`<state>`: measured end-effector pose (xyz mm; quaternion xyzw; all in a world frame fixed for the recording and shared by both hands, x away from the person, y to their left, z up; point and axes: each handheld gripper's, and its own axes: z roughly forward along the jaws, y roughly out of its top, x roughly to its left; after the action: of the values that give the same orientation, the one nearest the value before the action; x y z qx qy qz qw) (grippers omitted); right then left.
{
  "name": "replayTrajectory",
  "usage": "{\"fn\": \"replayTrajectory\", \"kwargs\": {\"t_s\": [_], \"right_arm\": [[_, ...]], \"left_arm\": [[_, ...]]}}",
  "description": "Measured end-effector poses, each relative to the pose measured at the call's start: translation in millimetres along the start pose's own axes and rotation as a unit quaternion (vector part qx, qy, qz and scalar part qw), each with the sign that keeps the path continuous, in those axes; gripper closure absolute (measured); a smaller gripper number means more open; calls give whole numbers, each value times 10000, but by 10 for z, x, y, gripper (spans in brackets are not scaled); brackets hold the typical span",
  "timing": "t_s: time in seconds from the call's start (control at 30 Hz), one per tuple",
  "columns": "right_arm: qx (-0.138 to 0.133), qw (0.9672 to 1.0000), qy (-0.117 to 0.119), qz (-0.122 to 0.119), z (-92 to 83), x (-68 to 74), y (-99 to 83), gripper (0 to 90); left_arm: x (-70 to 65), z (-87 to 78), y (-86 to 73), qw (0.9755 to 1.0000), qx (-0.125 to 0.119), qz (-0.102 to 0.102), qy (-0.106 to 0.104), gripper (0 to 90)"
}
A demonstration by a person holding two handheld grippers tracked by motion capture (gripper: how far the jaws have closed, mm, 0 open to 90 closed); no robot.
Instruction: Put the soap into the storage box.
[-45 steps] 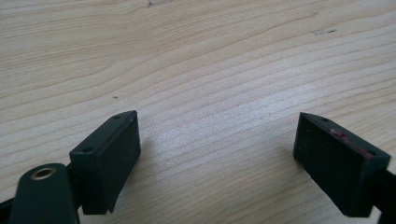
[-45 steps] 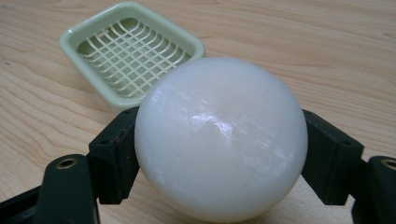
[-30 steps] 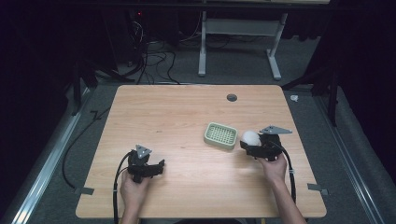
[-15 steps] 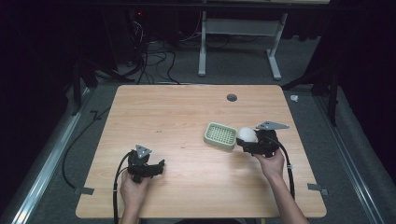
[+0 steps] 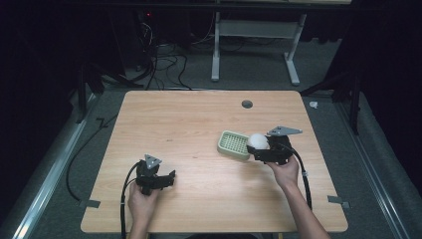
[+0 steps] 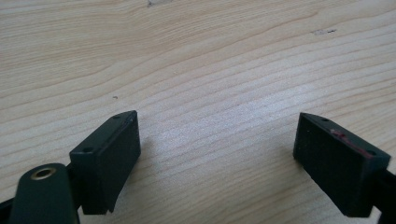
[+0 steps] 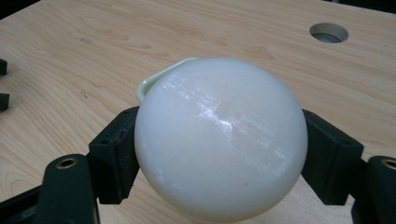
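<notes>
On the right half of the light wooden table [image 5: 199, 129], the right gripper [image 5: 260, 149] is clamped on a round, glossy white soap bar [image 5: 258, 141], its black jaws pressed against the bar's two sides in the right gripper view, where the soap [image 7: 220, 140] hides nearly all of the dish behind it. Just beside the bar, toward the table's middle, lies a pale green rectangular soap dish with a slotted floor [image 5: 232, 145]; the soap hangs over the dish's right-hand rim, and whether it touches that rim cannot be told. Compared with the frame a second earlier, the right gripper and its soap have shifted left, from a spot just clear of the dish to its edge; the dish itself has stayed in place. Near the front left edge, the left gripper [image 5: 165, 179] rests low over bare wood, unmoved since that earlier frame, its jaws spread wide with nothing between them, as the left gripper view [image 6: 219, 158] confirms. A round dark cable hole [image 5: 247, 104] sits in the tabletop behind the dish, well apart from it.
</notes>
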<state>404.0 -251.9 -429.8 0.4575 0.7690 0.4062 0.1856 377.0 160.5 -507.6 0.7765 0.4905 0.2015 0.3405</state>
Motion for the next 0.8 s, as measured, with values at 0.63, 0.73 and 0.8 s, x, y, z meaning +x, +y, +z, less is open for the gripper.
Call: {"fn": "replayTrajectory", "kwargs": {"t_s": [0.63,0.73,0.8], "right_arm": [[137,9997,71,-176,299,90,193,248],[203,9995,68,-229,368,104,208,248],[224,9994,62,-239,415,114,219,248]], "left_arm": [[0,0,0,10000,0,-1,-1,153],[0,0,0,10000,1,0,-1,153],[0,0,0,10000,1,0,-1,153]]}}
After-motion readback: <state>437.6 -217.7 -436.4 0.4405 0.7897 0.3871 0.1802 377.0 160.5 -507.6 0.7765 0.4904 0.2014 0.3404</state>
